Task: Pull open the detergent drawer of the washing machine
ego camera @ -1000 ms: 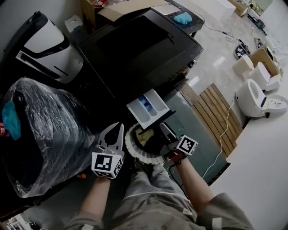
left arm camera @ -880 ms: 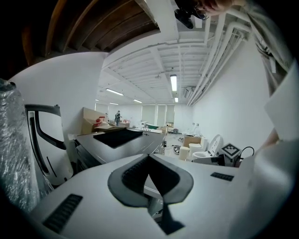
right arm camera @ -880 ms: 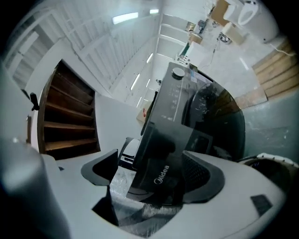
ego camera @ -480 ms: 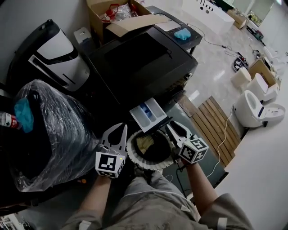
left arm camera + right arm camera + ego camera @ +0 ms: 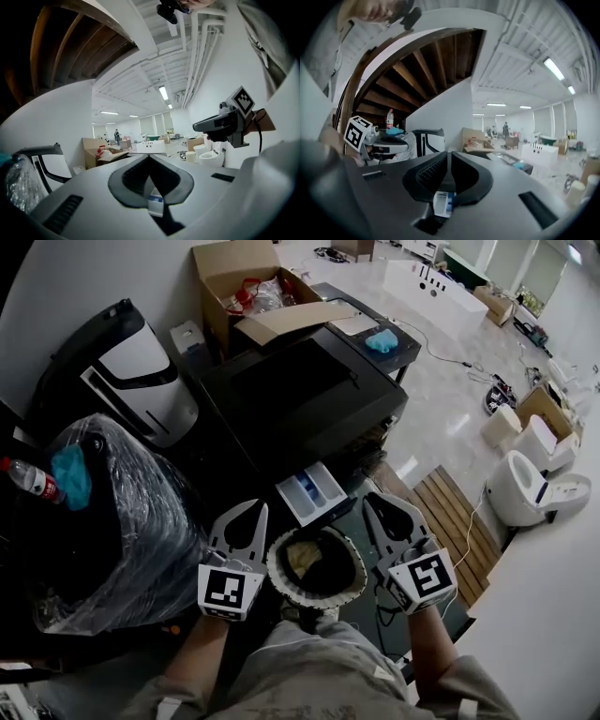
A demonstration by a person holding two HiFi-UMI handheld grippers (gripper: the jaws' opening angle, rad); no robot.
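The black washing machine [image 5: 300,390] stands below me, seen from above. Its white detergent drawer [image 5: 311,493] with blue inserts sticks out of the front, pulled open. Both grippers hang in the air on the near side of the drawer, apart from it. The left gripper [image 5: 255,506] is shut with nothing in it. To the drawer's right, the right gripper [image 5: 370,498] has its jaws closed together on nothing. In the left gripper view its jaws [image 5: 149,157] meet, and the drawer [image 5: 155,204] shows below them. The right gripper view shows its jaws [image 5: 450,153] meeting above the drawer [image 5: 443,203].
A bin wrapped in black plastic [image 5: 84,531] with a bottle [image 5: 33,481] stands left. A white and black appliance [image 5: 131,371] and a cardboard box [image 5: 253,287] are behind. Wooden slats [image 5: 455,512] and toilets [image 5: 539,484] lie right. A round ribbed-rim thing [image 5: 317,566] sits between the grippers.
Both grippers have risen away from the drawer toward the camera. The right gripper has rolled, its marker cube now facing up. The drawer stays pulled out.
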